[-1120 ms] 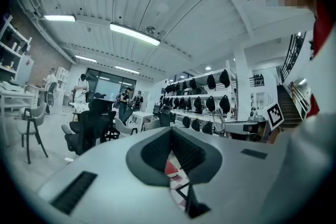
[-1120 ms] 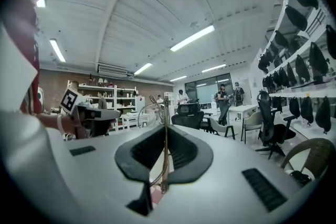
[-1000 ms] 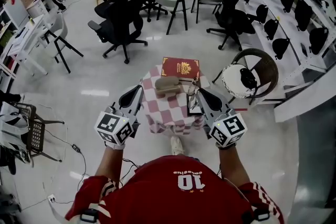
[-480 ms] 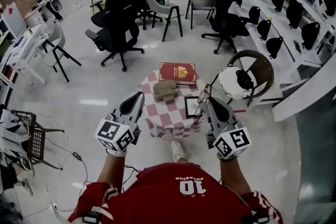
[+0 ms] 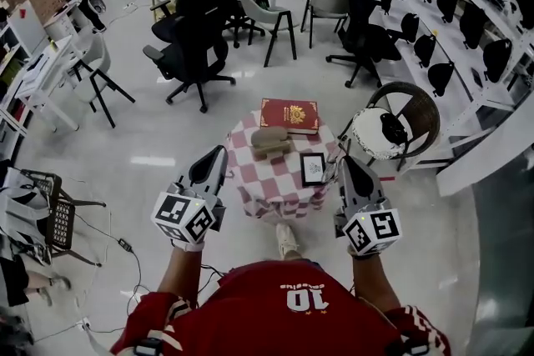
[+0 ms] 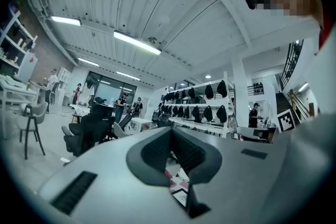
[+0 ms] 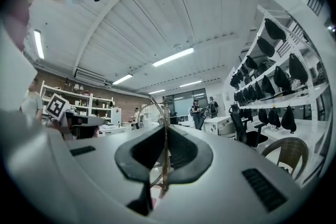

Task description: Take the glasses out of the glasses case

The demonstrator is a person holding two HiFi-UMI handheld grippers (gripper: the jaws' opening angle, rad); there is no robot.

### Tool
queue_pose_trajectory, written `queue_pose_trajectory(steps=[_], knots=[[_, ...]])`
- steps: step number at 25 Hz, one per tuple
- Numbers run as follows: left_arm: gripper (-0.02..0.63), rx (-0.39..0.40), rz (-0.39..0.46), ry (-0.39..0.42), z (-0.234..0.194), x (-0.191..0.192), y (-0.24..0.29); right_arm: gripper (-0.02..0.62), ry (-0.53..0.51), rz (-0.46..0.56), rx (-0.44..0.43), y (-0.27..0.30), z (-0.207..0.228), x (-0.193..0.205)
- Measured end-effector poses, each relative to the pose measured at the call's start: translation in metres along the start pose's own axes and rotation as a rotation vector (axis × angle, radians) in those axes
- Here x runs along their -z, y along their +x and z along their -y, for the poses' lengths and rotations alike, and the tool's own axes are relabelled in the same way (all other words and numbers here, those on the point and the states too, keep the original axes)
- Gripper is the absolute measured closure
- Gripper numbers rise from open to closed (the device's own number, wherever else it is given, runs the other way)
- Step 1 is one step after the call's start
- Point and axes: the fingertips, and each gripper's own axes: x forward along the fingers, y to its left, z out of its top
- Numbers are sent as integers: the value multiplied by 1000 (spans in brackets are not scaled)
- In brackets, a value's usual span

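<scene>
Two tongs are up over a small desk (image 5: 265,181) with a pink-and-white checked cloth. The right tongs (image 7: 165,128) are pinching the glasses (image 7: 165,166). The thin wire frame runs straight up between the pads, and part of a lens rim pokes out above the tips. So the glasses are out of the case and off the desk, over by its right edge. In the head view they're too thin to really make out.

The left tongs (image 6: 171,131) are pressed together with nothing in them, sitting off the desk's left side. The tan glasses case (image 5: 269,140) lies on the cloth just in front of a red book (image 5: 289,115). A small black frame (image 5: 313,167) lies near the right tongs' tip.
</scene>
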Motion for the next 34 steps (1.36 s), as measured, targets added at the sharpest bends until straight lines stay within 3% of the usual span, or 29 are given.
queue_pose_trajectory(steps=[10,34], knots=[[598,-47,7,24,-7,0,-18,566,-29,-11,39,-1,-2,8],[598,-29,4,0,-1,4,-11,566,-5,-17,40,-2,9,8]])
